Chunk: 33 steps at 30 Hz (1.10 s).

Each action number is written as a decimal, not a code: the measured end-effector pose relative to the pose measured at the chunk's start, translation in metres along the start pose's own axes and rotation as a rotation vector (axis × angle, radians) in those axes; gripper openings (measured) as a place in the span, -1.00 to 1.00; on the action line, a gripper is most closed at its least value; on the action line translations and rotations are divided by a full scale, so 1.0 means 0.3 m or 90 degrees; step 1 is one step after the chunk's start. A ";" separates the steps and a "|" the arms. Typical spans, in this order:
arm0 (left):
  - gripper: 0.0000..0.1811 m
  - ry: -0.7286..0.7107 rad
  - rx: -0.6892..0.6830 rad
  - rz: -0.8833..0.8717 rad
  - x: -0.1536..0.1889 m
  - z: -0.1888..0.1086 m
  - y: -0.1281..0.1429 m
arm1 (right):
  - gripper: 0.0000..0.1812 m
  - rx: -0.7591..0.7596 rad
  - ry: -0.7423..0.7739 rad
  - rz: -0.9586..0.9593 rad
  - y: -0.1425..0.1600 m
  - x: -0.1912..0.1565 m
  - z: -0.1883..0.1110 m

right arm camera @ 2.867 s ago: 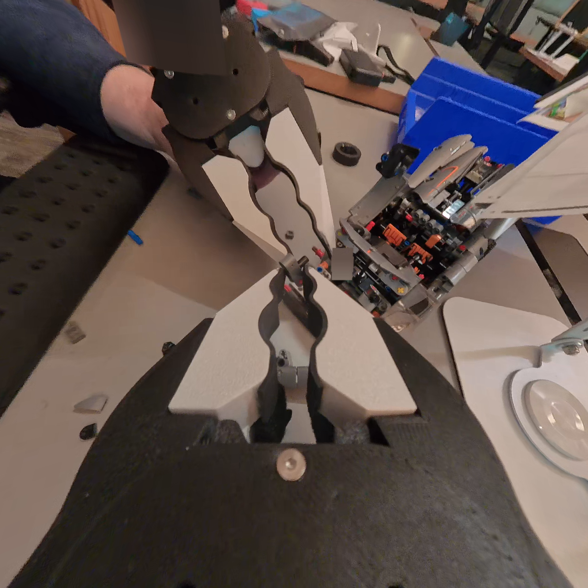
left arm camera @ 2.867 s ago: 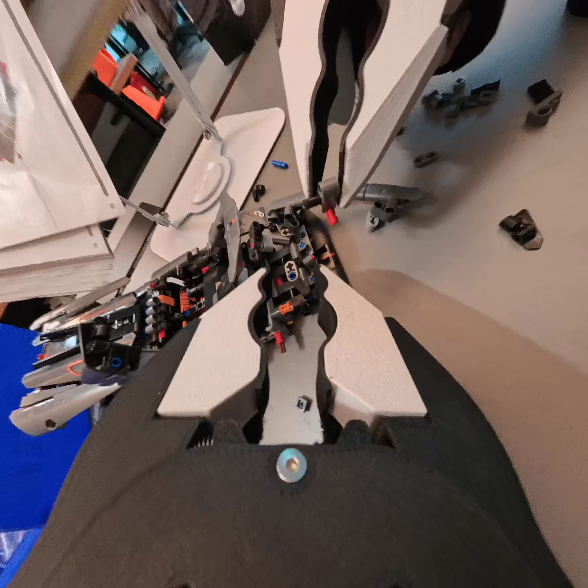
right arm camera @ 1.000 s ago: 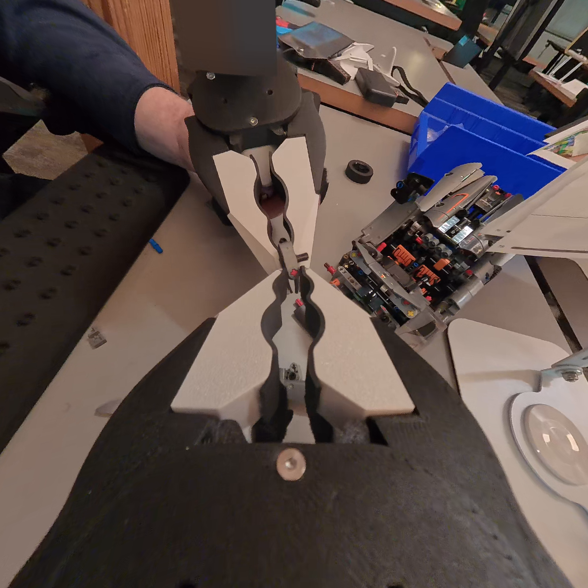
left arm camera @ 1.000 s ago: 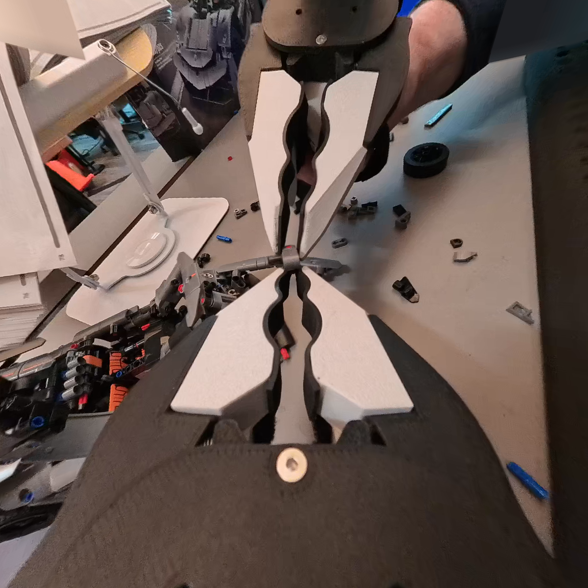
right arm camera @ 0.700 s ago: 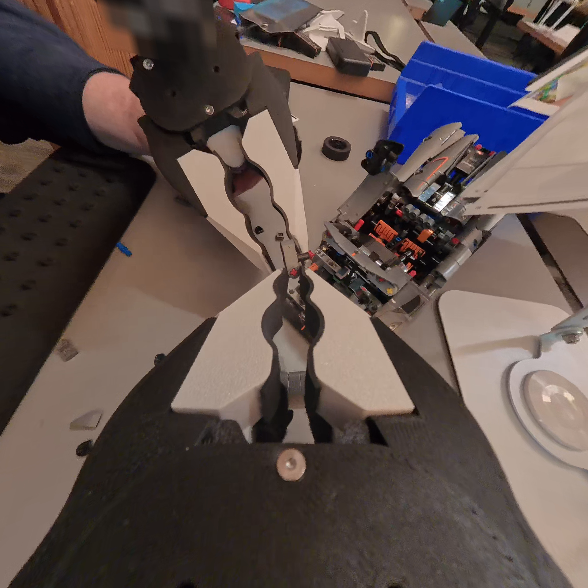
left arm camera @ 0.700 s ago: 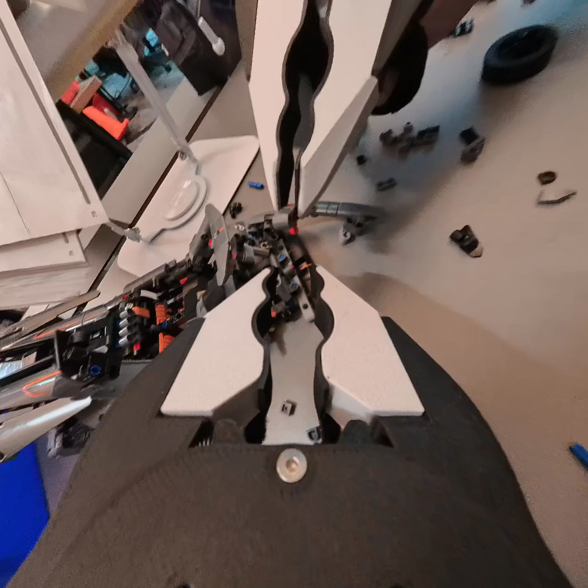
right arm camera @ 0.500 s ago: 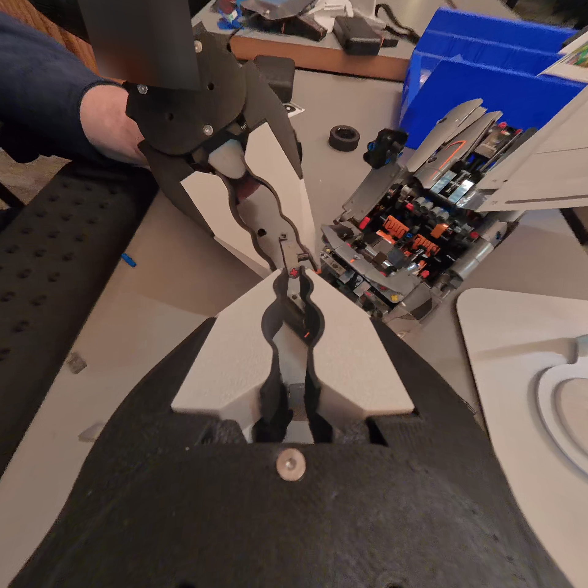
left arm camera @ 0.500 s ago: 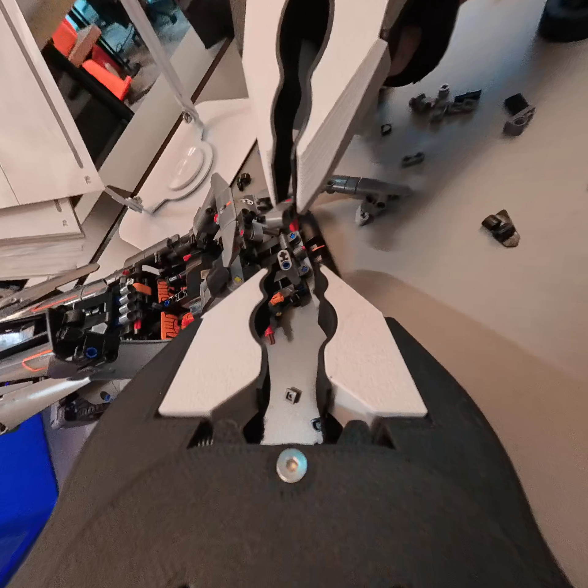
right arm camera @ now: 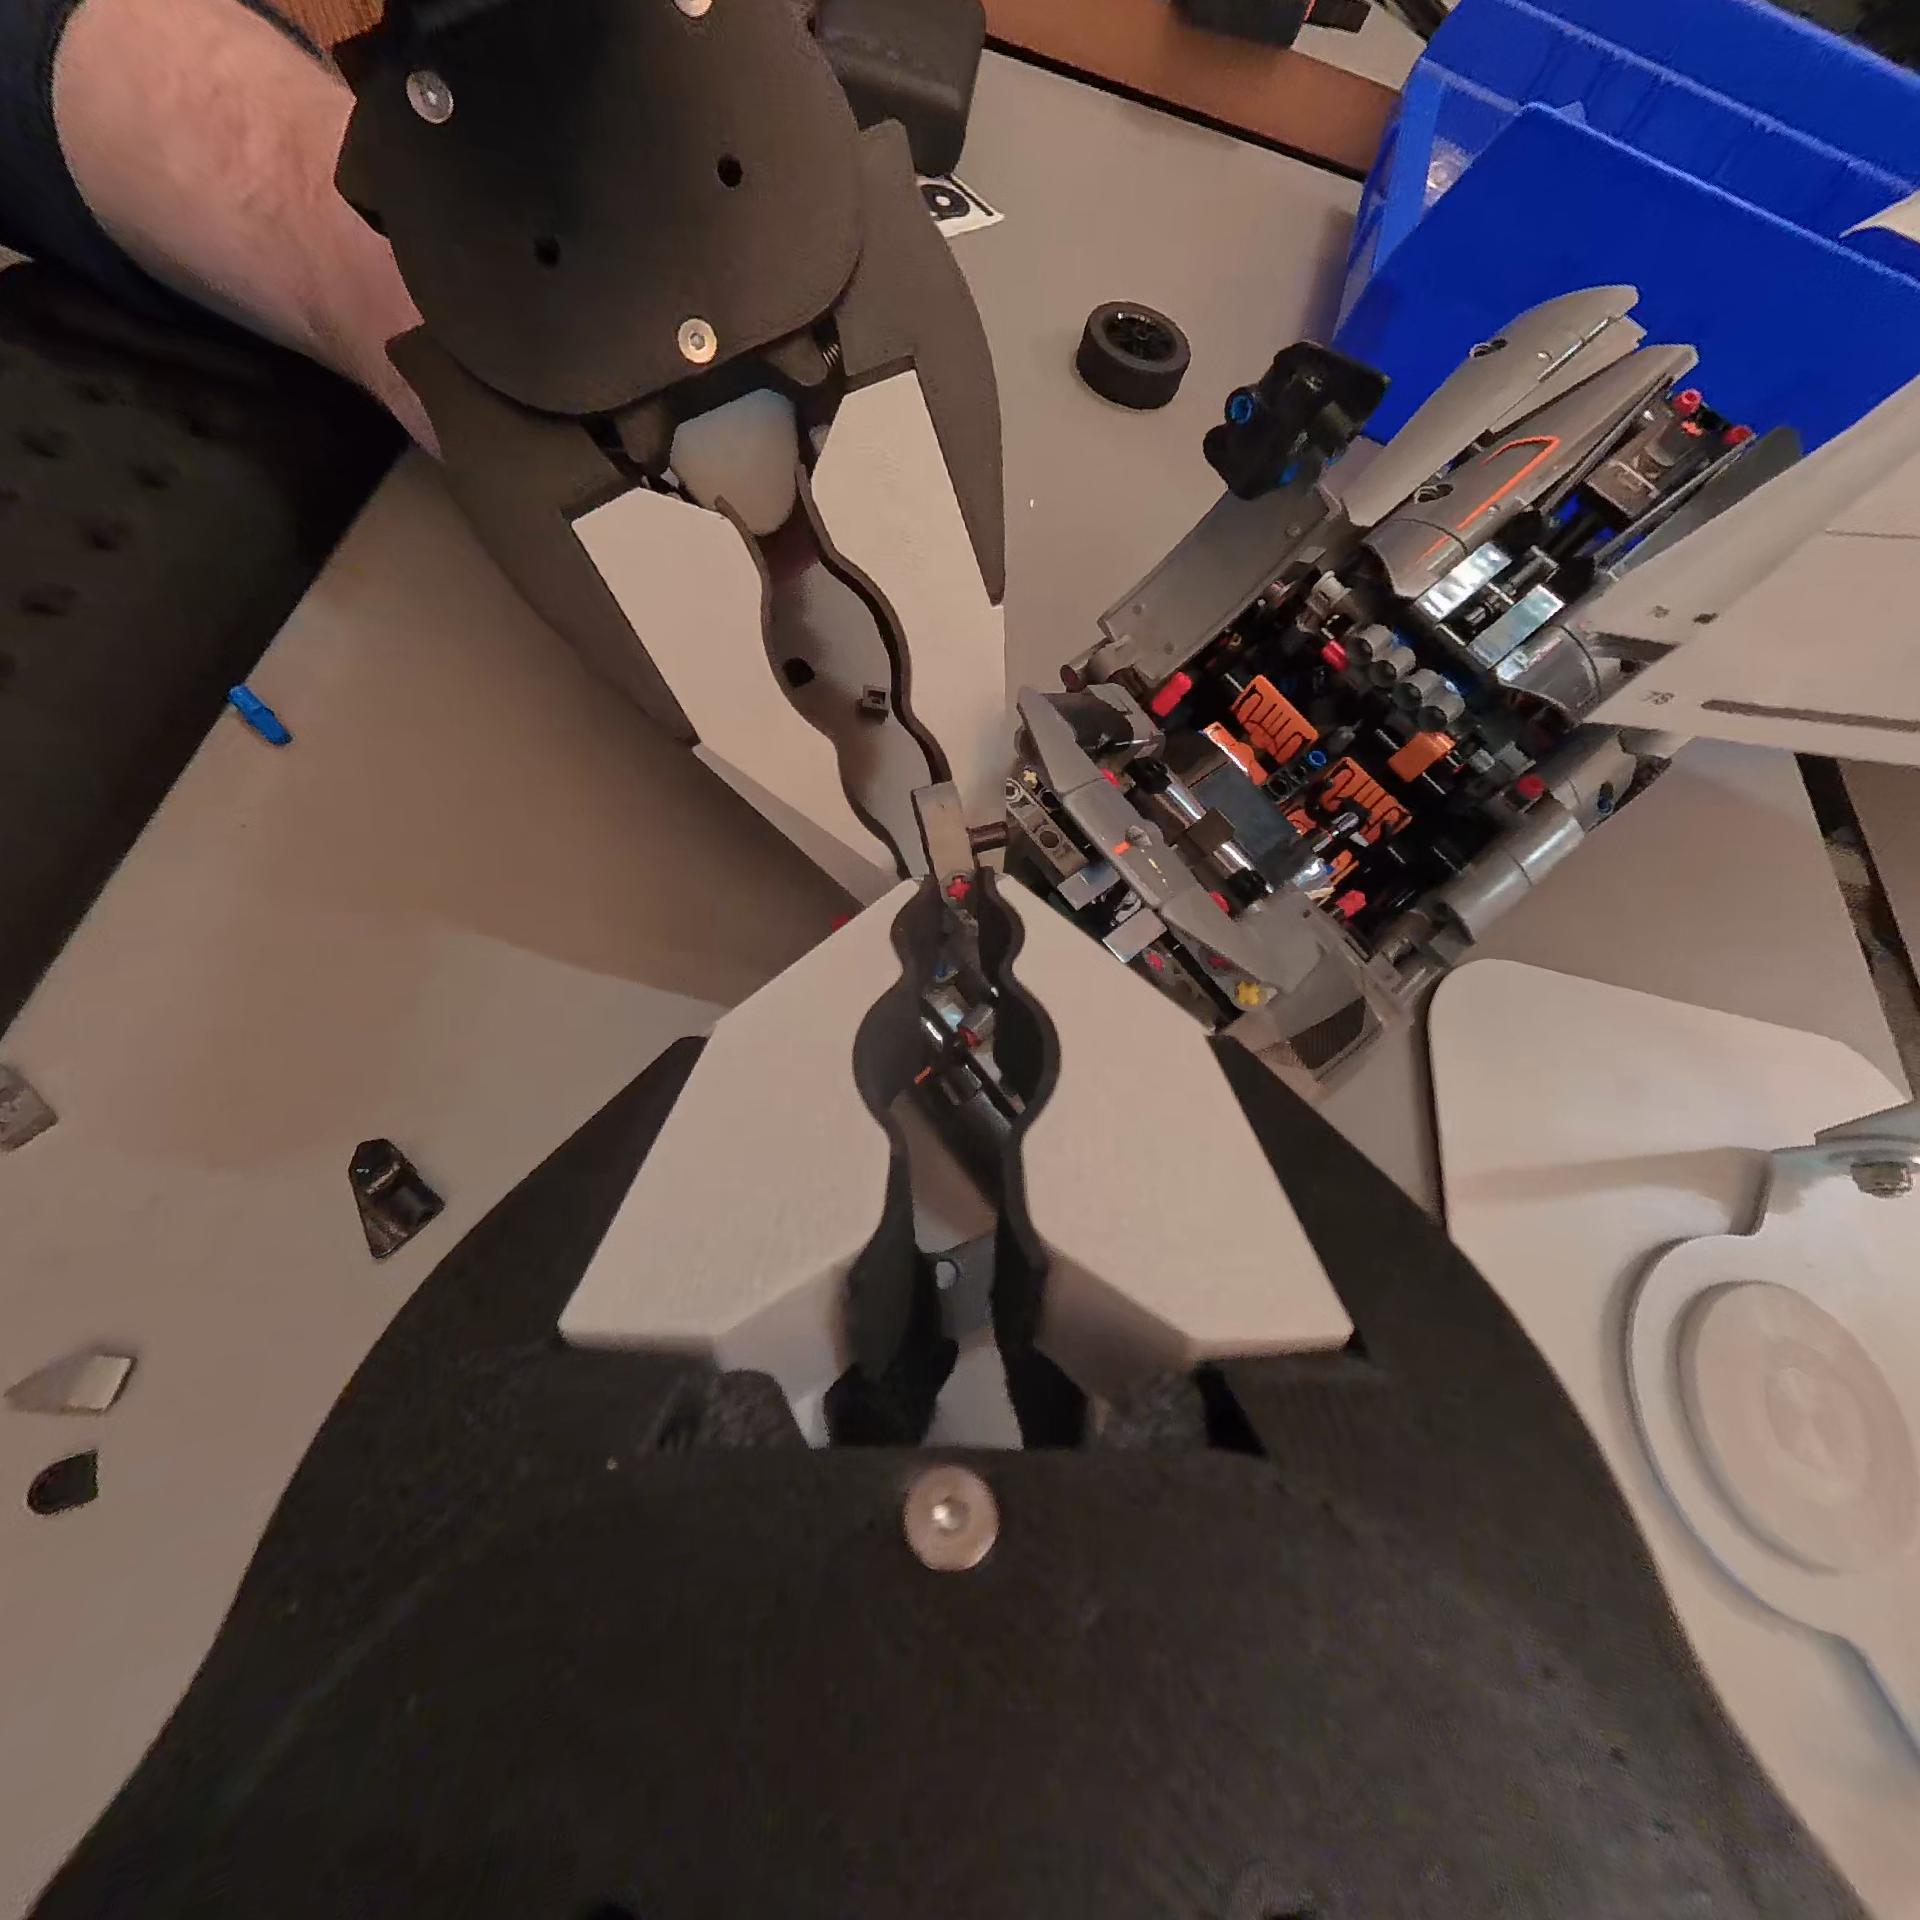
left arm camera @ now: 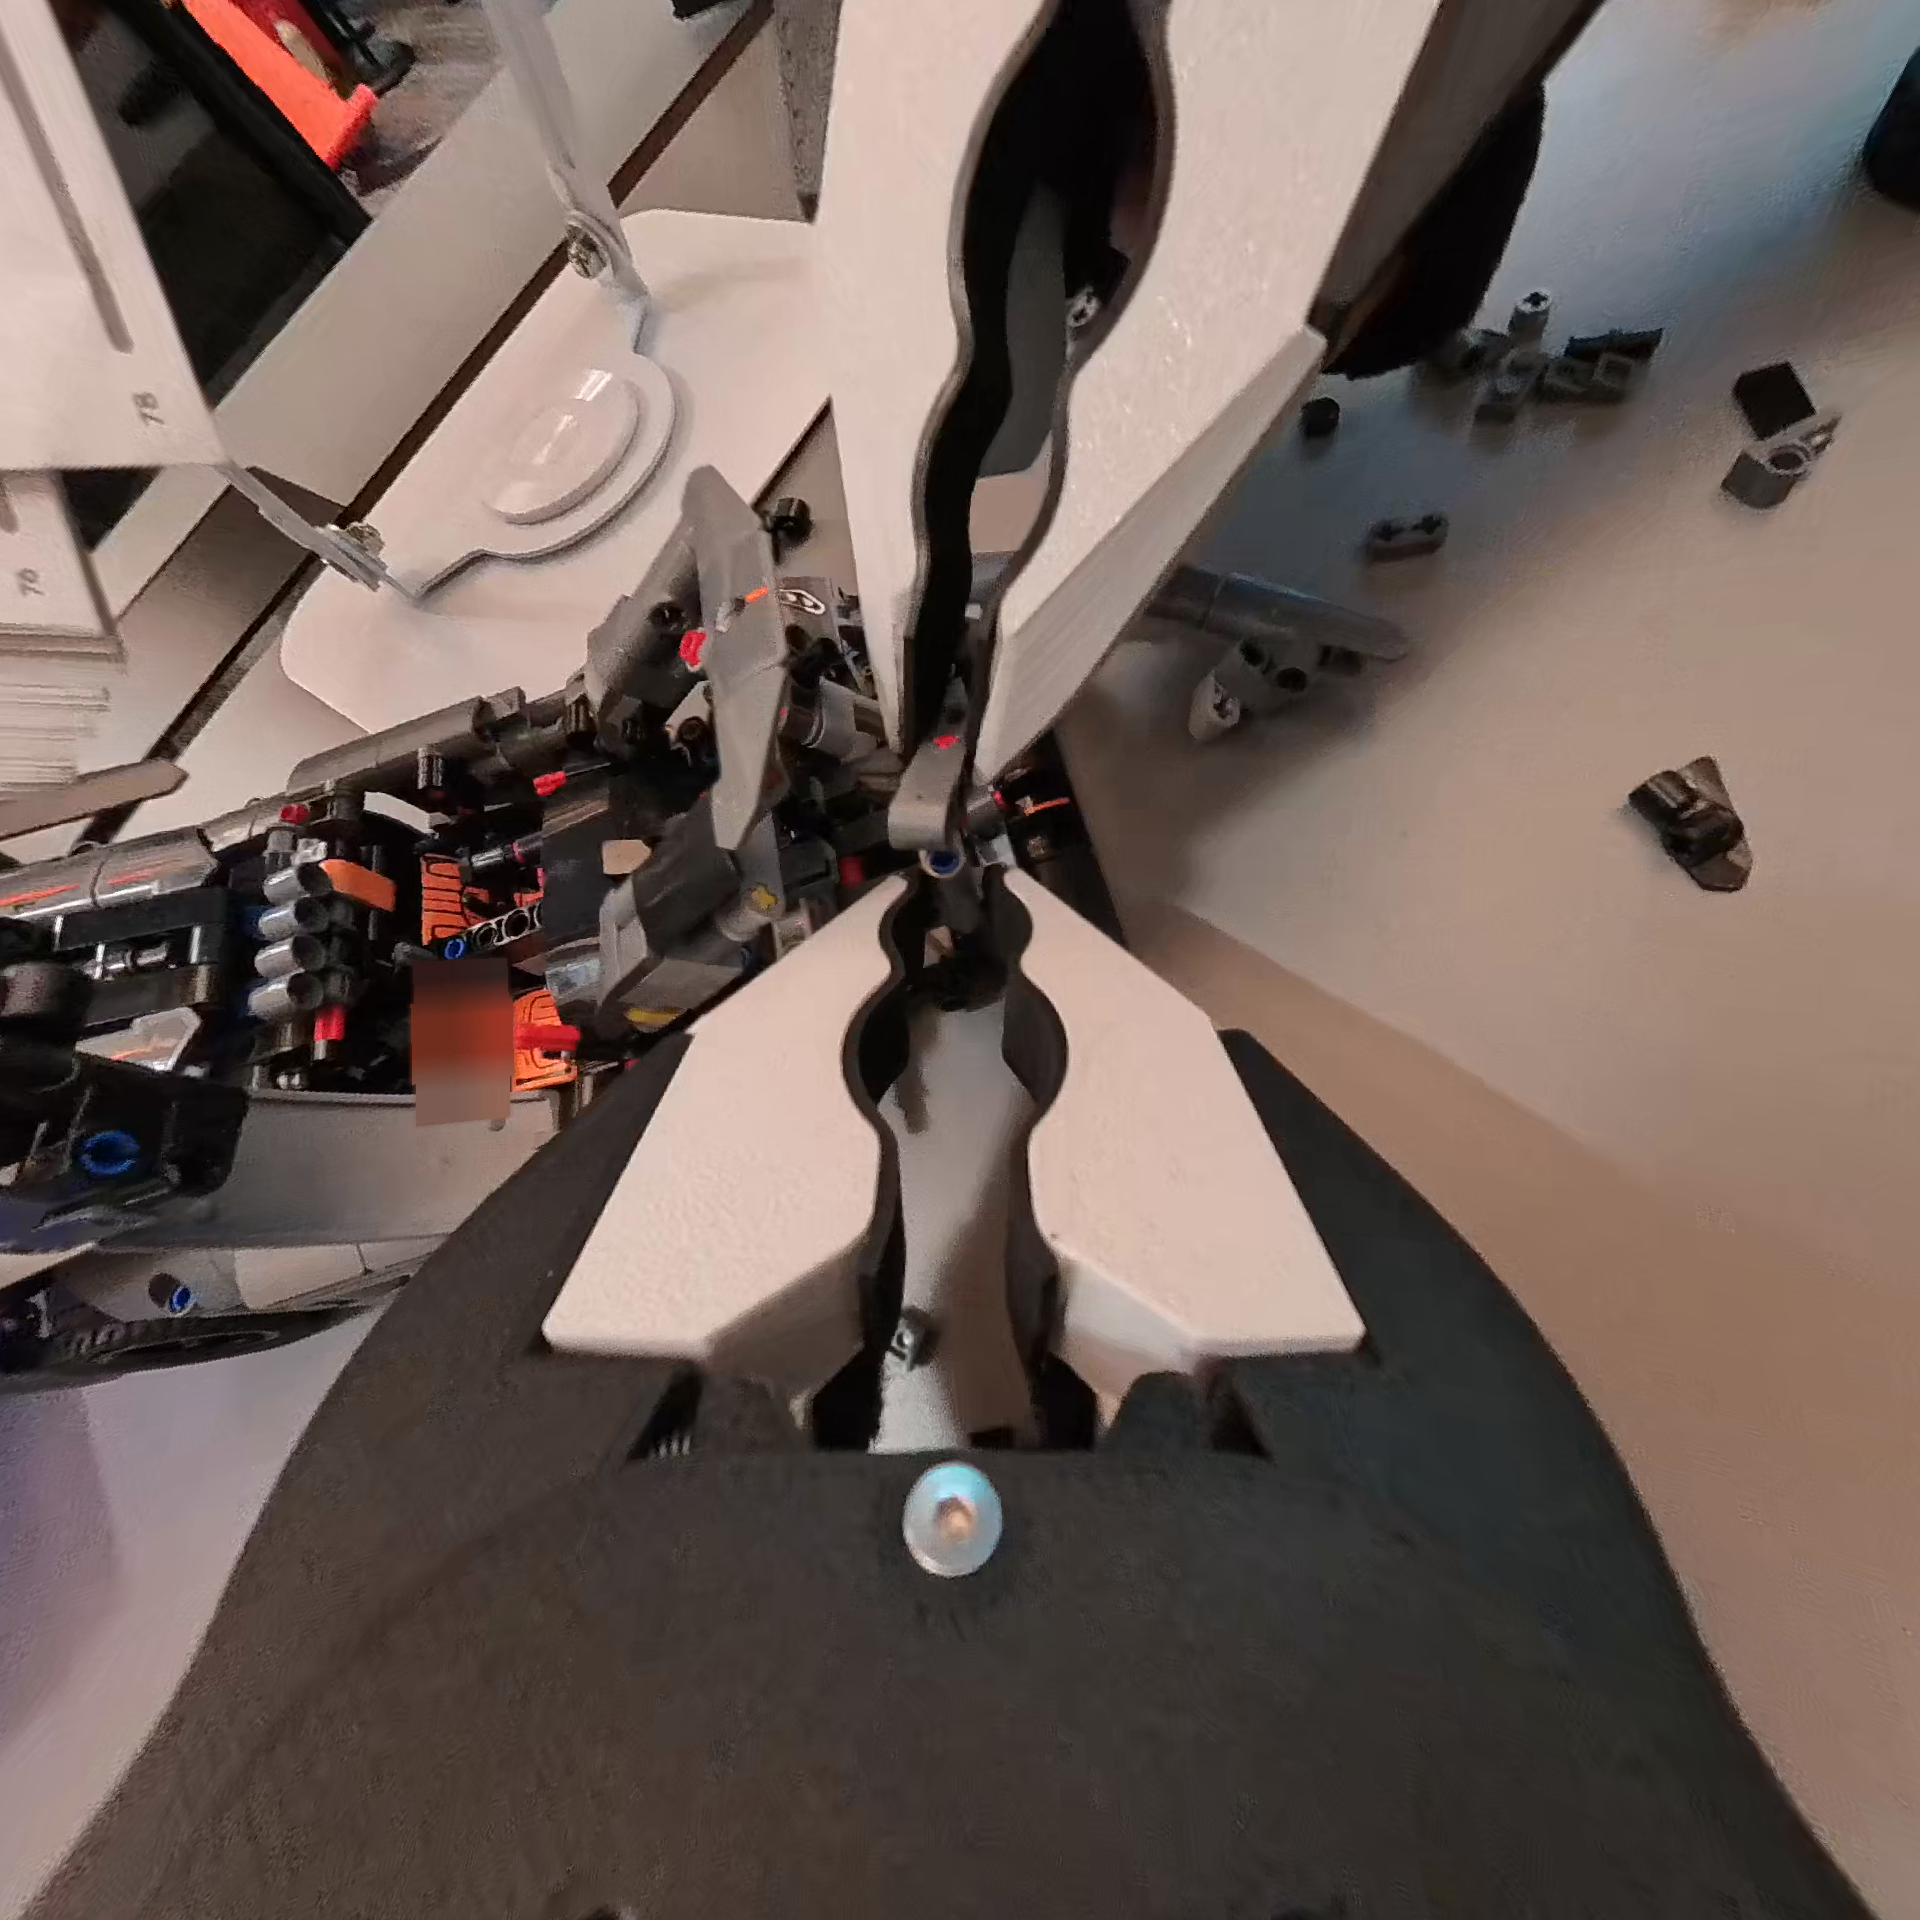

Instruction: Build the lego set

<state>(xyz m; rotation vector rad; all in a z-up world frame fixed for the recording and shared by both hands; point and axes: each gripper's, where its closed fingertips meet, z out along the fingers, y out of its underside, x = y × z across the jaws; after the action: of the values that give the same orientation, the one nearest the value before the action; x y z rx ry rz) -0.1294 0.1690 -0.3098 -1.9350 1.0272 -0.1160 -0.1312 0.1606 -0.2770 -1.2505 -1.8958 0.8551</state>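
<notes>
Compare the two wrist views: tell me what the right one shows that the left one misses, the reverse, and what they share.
Only the right wrist view shows the blue bin, the black wheel, a small blue pin and the person's hand behind the left gripper.

Only the left wrist view shows the orange object on the dark shelf and the cluster of small grey parts on the table.

Both show the lego car, the small grey piece pinched between both grippers, and the white stand base.
</notes>
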 end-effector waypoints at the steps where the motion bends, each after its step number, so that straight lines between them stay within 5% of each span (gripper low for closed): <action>1: -0.92 -0.004 0.000 0.000 -0.003 0.000 -0.002 | -0.96 -0.003 0.002 -0.007 -0.001 0.002 0.000; 33: -0.95 0.086 0.040 -0.005 0.054 0.002 -0.023 | -0.96 -0.102 -0.068 -0.121 0.026 -0.037 -0.014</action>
<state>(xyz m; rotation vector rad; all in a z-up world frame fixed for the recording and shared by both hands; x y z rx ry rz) -0.1145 0.1599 -0.3099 -1.8940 1.0913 -0.2842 -0.1209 0.1532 -0.2833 -1.1127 -2.1648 0.6924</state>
